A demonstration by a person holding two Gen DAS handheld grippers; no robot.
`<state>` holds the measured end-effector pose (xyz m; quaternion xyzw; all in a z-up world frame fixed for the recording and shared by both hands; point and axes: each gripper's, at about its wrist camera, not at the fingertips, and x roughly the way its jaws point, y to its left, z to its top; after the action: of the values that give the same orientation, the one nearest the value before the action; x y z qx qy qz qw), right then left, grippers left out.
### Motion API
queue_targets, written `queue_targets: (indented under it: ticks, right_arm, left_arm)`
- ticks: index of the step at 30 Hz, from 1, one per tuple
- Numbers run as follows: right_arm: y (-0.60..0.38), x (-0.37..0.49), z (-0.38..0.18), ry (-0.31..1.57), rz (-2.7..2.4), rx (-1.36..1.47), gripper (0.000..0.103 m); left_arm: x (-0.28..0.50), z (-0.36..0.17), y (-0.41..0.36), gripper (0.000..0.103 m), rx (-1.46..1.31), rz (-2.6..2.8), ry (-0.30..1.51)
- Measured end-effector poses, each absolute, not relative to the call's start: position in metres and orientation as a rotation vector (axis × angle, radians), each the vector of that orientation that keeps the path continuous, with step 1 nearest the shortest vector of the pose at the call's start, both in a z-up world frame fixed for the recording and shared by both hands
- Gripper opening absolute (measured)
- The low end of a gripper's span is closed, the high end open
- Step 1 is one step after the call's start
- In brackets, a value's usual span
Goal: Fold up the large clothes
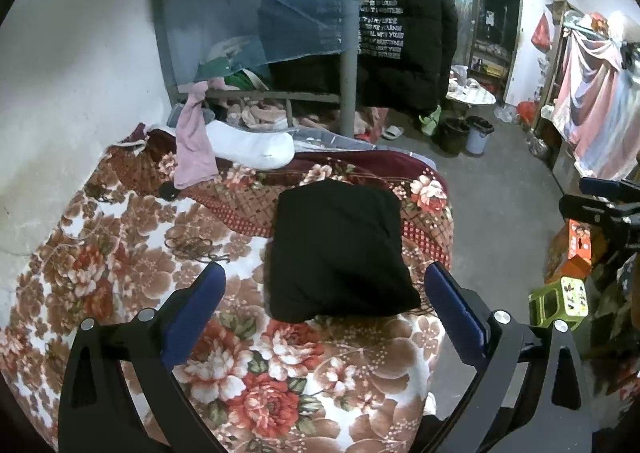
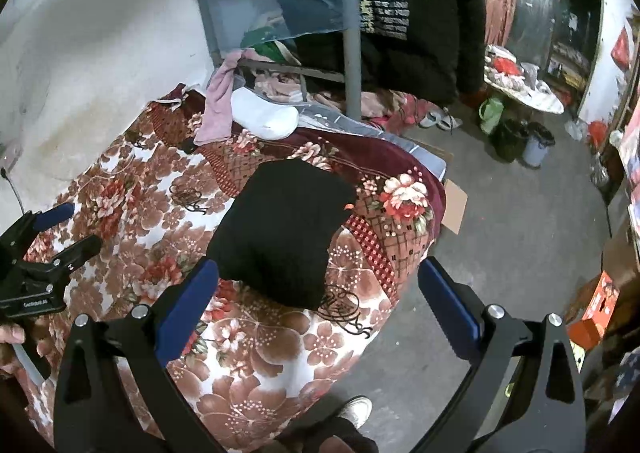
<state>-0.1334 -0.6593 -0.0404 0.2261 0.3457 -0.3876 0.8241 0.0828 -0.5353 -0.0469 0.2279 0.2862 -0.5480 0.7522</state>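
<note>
Black folded garment (image 1: pixel 340 249) on floral blanket (image 1: pixel 120 253), ahead between tongs | left tongs (image 1: pixel 324 301) spread, empty | right tongs (image 2: pixel 318 293) spread, empty

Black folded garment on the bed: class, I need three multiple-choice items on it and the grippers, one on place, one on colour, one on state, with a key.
1. Where does the black folded garment lie?
A. on the floor
B. on the floral blanket, near the bed's edge
C. over the metal post

2. What colour are the pads on the fingers of both grippers?
A. blue
B. green
C. white

3. How do the left gripper and the right gripper stand?
A. both shut on the garment
B. one open, one shut
C. both open and holding nothing

Key: 1 B, the garment rests flat on the blanket with floor just past it. 2 A, blue pads show in each wrist view. 3 C, each view shows the fingers spread wide with nothing between them.
</note>
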Motion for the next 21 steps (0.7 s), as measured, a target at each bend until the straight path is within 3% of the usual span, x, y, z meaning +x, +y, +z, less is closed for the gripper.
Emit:
queue_targets:
  ticks: [21]
  right_arm:
    - [-0.662, -0.117, -0.036, 0.75, -0.793, 0.472, 0.098]
  left_arm:
    - [0.095, -0.043, -0.535, 0.097, 0.483, -1.209, 0.671]
